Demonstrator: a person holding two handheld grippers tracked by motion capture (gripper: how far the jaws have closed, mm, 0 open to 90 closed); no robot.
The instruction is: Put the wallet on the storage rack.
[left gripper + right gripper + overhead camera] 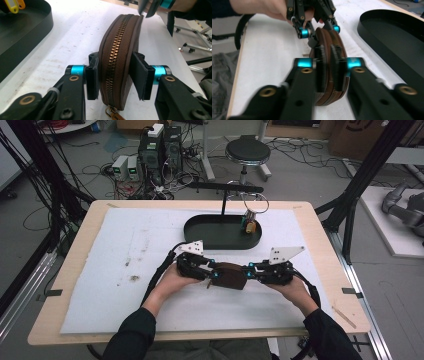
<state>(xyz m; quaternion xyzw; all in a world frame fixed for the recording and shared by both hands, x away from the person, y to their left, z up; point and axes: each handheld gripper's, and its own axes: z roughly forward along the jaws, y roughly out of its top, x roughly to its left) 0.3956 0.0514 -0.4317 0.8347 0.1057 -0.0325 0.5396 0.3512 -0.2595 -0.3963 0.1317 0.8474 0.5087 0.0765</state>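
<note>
Brown leather pouch (231, 275) is seen at centre frame from above, pinched endwise between left gripper (210, 270) and right gripper (252, 271), forearms converging; closer, padded jaws are clamped on its flat sides beside the brass zipper (113, 60), which is judged soft, light, squashable.

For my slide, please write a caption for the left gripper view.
Left gripper clamps a brown zipped pouch standing on edge on the white mat, black tray alongside.
</note>
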